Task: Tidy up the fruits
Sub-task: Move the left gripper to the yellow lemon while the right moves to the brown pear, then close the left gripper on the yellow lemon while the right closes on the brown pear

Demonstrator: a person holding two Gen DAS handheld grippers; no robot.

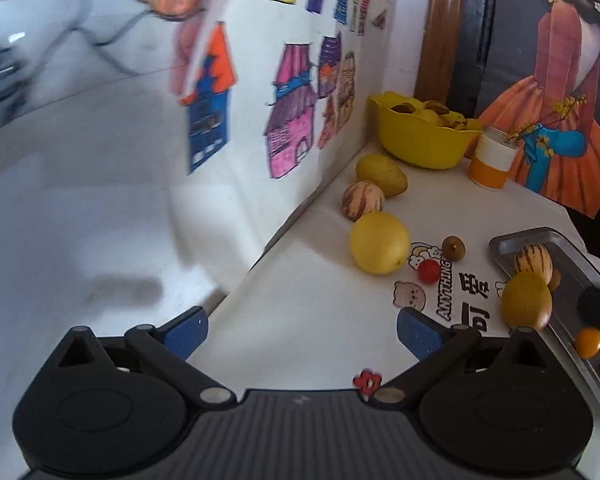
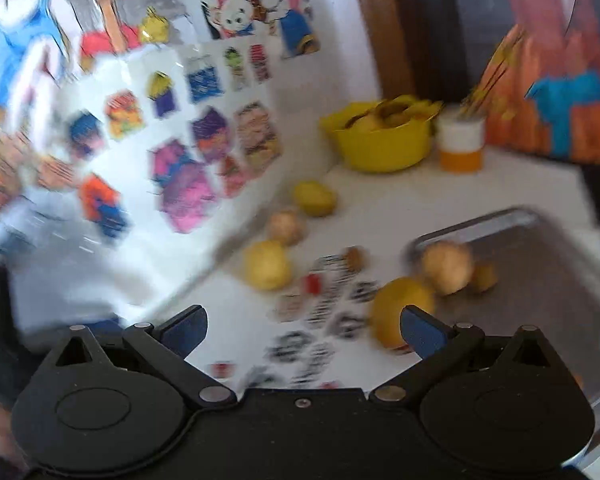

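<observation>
Left wrist view is showing the left claw (image 1: 302,330) hanging with its blue pads spread wide and nothing between them, low over the white bench (image 1: 300,312). Just ahead, a red cherry tomato (image 1: 429,271) and a small brown longan (image 1: 453,246) are sitting on cartoon stickers (image 1: 410,294). A big lemon (image 1: 379,242) is lying left of them, with a striped pepino melon (image 1: 363,200) and a yellow mango (image 1: 381,174) behind it. To the right, a metal tray (image 1: 516,240) is holding another striped melon (image 1: 533,261) and two small orange fruits (image 1: 588,343); a yellow-brown fruit (image 1: 526,305) is resting at its near rim. Farthest back, a yellow bowl (image 1: 420,142) of fruit is standing beside an orange-and-white cup (image 1: 491,160).

Right wrist view is blurring heavily; the right claw (image 2: 303,332) is likewise gaping apart, empty, near the tray's (image 2: 540,240) left edge.
</observation>
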